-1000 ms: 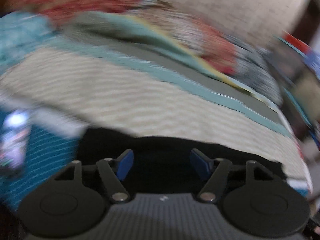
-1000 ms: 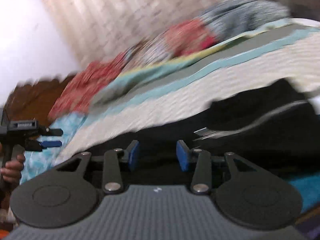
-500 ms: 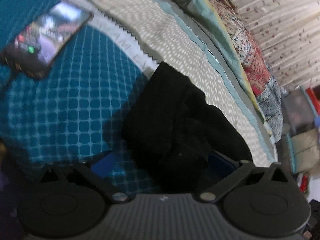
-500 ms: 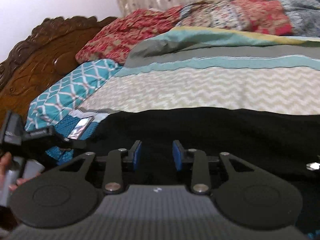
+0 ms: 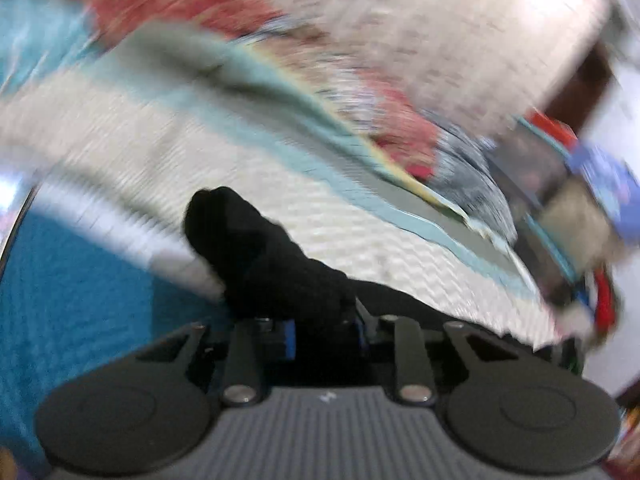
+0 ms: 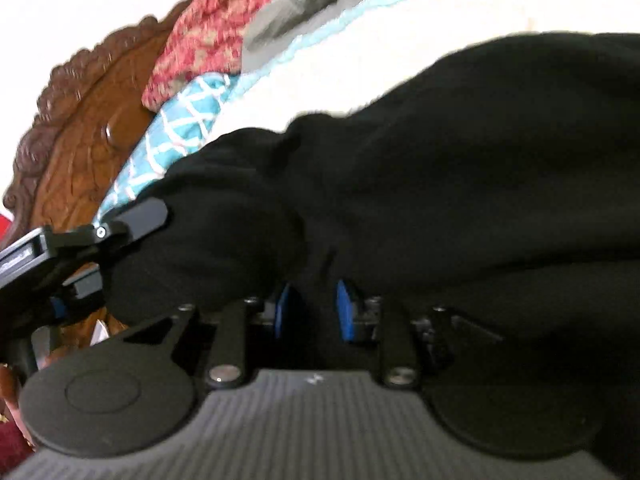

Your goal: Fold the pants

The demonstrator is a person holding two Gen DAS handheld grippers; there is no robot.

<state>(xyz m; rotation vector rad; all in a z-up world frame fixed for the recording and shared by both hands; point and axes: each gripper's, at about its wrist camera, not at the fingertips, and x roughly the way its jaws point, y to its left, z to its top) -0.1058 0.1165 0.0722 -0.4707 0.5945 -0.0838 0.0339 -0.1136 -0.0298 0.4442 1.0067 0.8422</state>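
Note:
The black pants (image 5: 276,264) lie bunched on the bed. In the left wrist view my left gripper (image 5: 325,338) is shut on a thick fold of the black cloth, which rises up and away from the blue pads. In the right wrist view the pants (image 6: 460,168) fill most of the frame. My right gripper (image 6: 312,312) is shut on a fold of them between its blue pads. The left gripper also shows in the right wrist view (image 6: 80,248), at the left edge, pressed into the same cloth. The left view is heavily blurred.
The bed has a cream chevron cover (image 5: 280,176) with teal stripes and a blue patterned cover (image 5: 80,300) at the near left. Red and teal pillows (image 6: 208,40) lie by the carved wooden headboard (image 6: 80,128). Clutter sits beyond the bed's right end (image 5: 580,208).
Both grippers have closed on the pants and lifted the cloth. The left gripper swung up from looking down at the bed. The pants now bulk high in front of the right gripper.

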